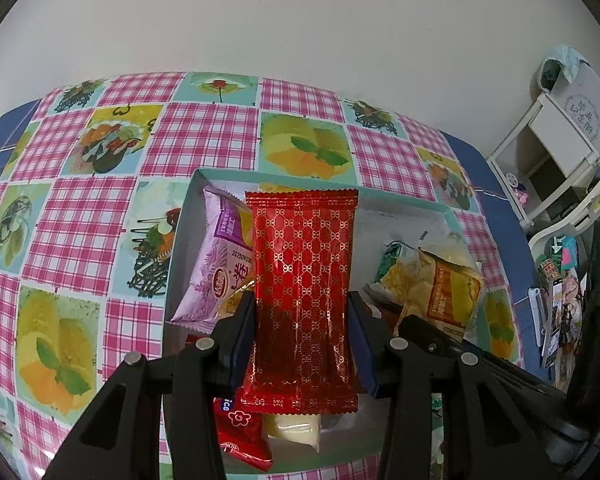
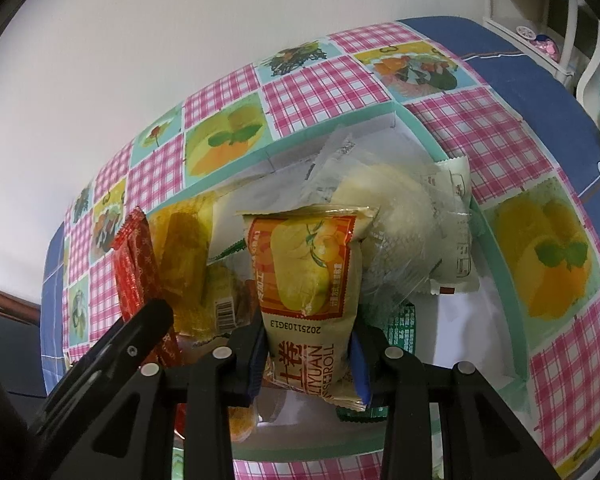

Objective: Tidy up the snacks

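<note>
My left gripper [image 1: 302, 312] is shut on a red foil packet [image 1: 304, 280] with a gold pattern, held upright over a white box [image 1: 180, 224] with a teal rim. In the right wrist view my right gripper [image 2: 310, 344] is shut on a yellow and orange roll packet [image 2: 306, 276], also above the white box [image 2: 476, 320]. That same roll packet [image 1: 440, 288] and the right gripper's black frame show at the right of the left wrist view. The red packet [image 2: 134, 268] appears edge-on at the left of the right wrist view. A purple packet [image 1: 220, 264] leans in the box's left part.
The box holds several more snacks: a small red packet [image 1: 240, 428], a pale clear-wrapped bun [image 2: 384, 208], a white sachet [image 2: 456, 236] and a green packet [image 2: 400, 320]. A pink checked tablecloth [image 1: 80, 220] covers the table. White shelving [image 1: 556, 148] stands at the right, a plain wall behind.
</note>
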